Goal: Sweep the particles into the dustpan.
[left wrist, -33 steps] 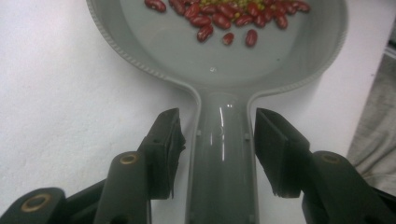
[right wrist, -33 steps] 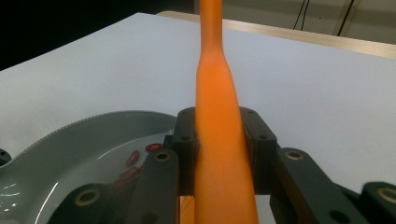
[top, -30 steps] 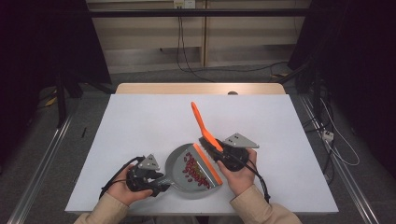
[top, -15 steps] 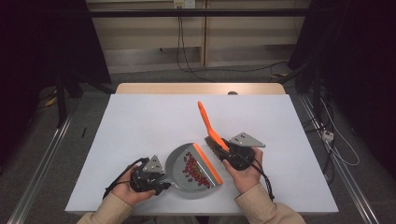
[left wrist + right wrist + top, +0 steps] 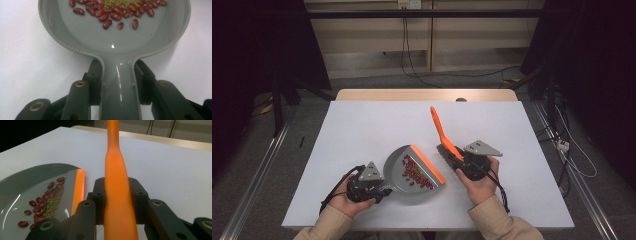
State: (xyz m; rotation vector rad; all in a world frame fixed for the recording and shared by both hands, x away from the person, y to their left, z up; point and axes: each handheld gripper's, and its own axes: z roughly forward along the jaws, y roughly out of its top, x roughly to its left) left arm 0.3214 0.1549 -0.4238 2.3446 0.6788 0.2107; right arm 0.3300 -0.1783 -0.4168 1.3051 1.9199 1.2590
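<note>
1. We hold the grey dustpan (image 5: 412, 172) by its handle, the left gripper (image 5: 117, 82) having just closed on it; the beans (image 5: 414, 170) lie against its orange lip.
2. Our right gripper (image 5: 117, 195) is clamped on the orange brush (image 5: 443, 132), just right of the pan, handle slanting up and away.
3. The pan's axis runs from the left gripper toward the brush.
4. The white table (image 5: 362, 125) bears the pan; dark room beyond.

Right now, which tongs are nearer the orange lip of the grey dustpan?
Right. The right tongs, gripping the orange brush handle, sit beside the lip; the left tongs clamp the pan's handle at the opposite end.
</note>
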